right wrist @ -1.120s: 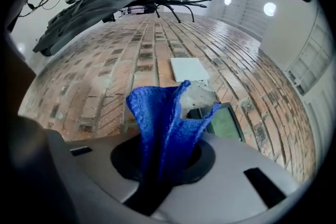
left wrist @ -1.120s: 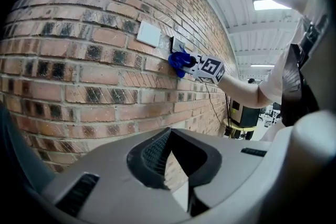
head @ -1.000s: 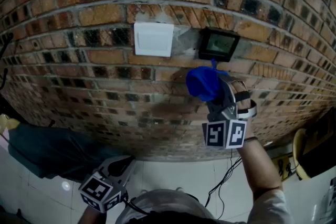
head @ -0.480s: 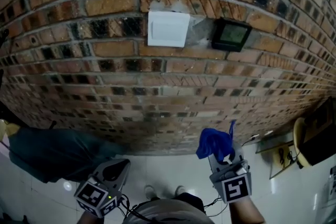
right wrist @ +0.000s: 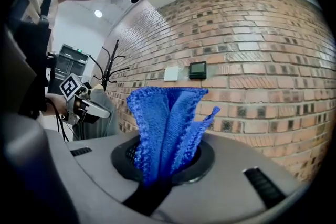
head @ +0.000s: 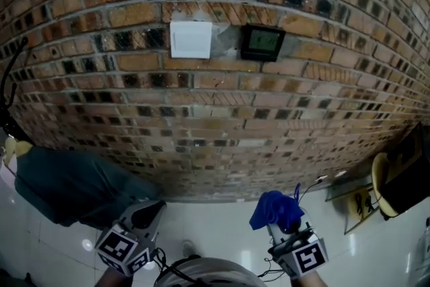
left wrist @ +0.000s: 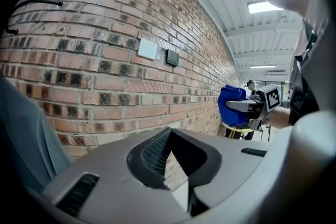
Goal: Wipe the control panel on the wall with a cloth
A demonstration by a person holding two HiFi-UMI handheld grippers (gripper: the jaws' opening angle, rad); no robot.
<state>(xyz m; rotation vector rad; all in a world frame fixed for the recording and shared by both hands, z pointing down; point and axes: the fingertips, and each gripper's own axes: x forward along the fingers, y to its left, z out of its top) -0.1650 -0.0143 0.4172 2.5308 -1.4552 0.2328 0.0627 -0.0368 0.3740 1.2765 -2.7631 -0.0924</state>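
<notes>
The black control panel (head: pixel 262 42) is fixed high on the brick wall, to the right of a white switch plate (head: pixel 191 39). My right gripper (head: pixel 287 228) hangs low in the head view, well below the panel, and is shut on a bunched blue cloth (head: pixel 273 209). In the right gripper view the blue cloth (right wrist: pixel 165 123) stands up out of the jaws, with the panel (right wrist: pixel 197 69) far off behind it. My left gripper (head: pixel 149 210) is low at the left, shut with nothing in it. The panel (left wrist: pixel 172 57) shows small in the left gripper view.
A grey-blue garment (head: pixel 60 191) hangs at the left against the wall, on a coat stand (right wrist: pixel 107 68). A yellow-rimmed object (head: pixel 381 188) and a dark shelf stand at the lower right. Cables trail over the white tiled floor (head: pixel 222 225).
My right gripper has dropped with the blue cloth from just under the control panel to far below it. The left gripper has hardly moved.
</notes>
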